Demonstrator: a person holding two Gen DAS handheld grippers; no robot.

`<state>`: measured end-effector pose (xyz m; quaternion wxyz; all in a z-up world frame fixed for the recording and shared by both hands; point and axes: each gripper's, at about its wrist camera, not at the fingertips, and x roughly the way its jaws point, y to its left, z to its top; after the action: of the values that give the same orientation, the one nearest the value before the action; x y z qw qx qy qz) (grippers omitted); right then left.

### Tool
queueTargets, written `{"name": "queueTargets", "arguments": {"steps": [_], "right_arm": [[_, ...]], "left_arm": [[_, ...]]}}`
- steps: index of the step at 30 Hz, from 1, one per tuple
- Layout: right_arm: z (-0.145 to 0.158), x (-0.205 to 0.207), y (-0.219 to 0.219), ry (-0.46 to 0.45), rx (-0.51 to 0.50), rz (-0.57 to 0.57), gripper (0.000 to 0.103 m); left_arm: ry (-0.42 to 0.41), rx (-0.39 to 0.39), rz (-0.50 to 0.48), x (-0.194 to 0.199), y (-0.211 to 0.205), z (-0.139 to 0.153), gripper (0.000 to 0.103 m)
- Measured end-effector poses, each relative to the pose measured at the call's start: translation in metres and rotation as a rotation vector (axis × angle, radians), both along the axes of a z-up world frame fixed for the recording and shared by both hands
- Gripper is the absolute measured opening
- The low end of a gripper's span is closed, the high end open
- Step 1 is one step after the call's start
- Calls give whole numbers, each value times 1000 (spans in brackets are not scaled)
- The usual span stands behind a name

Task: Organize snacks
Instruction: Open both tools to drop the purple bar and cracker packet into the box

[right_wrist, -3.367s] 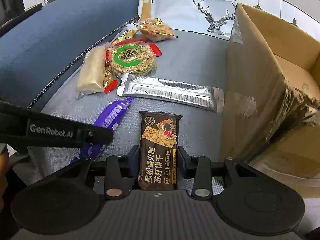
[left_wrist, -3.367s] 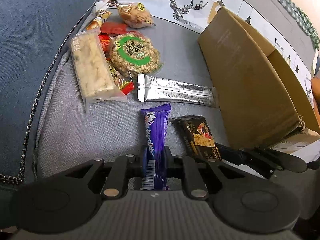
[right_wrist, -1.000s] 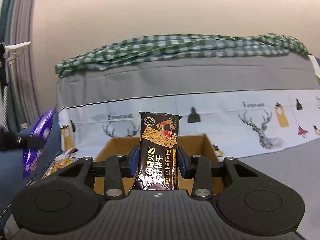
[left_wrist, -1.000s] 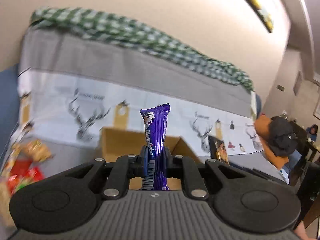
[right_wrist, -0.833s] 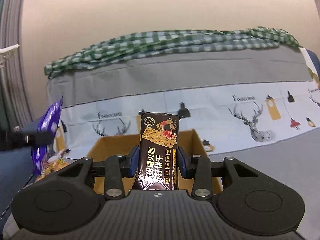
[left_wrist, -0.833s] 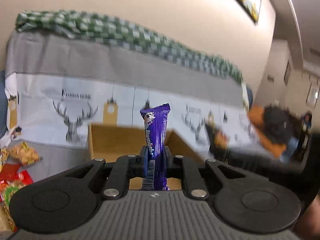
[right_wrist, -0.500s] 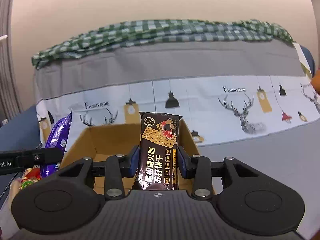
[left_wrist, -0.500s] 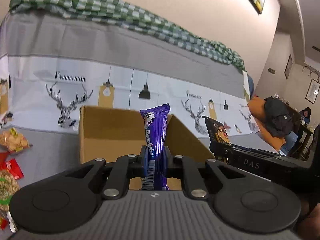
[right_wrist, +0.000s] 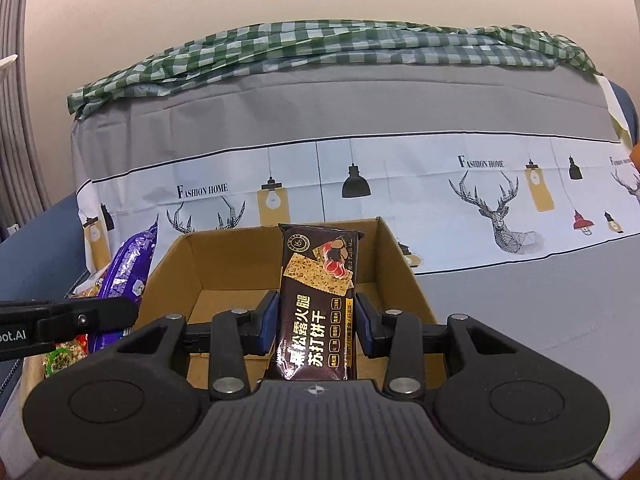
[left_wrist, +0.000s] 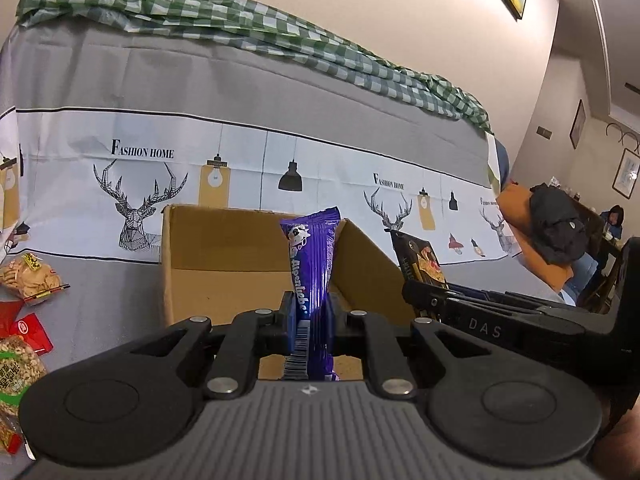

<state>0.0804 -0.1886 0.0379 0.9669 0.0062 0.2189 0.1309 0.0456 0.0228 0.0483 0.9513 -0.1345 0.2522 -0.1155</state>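
The left gripper (left_wrist: 308,316) is clamping its jaws narrowly on a purple candy bar (left_wrist: 311,268), which is standing upright between them. The right gripper (right_wrist: 316,320) is gripping a dark cracker packet (right_wrist: 318,300), also upright, its jaws pressing on the packet's two long edges. Just beyond both sets of jaws an open cardboard box (right_wrist: 216,264) is sitting on a grey sofa seat (left_wrist: 100,288), and both snacks are showing in front of its opening. At the left edge of the left wrist view other snack packets (left_wrist: 24,328) are lying on the seat, partly cut off by the frame. Behind the box a deer-print cover (right_wrist: 440,200) is draping over the sofa back, with a green checked cloth (left_wrist: 240,28) lying along its top. Far right, a room with a seated person (left_wrist: 614,222) is showing, too small to make out.
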Motion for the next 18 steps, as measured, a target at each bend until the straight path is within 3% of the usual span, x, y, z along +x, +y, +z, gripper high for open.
{"name": "queueTargets", "arguments": {"steps": [18], "right_arm": [[-1,1,5,0,-22,15,41]], "left_arm": [[4,-6,-1,1,3,0,15]]}}
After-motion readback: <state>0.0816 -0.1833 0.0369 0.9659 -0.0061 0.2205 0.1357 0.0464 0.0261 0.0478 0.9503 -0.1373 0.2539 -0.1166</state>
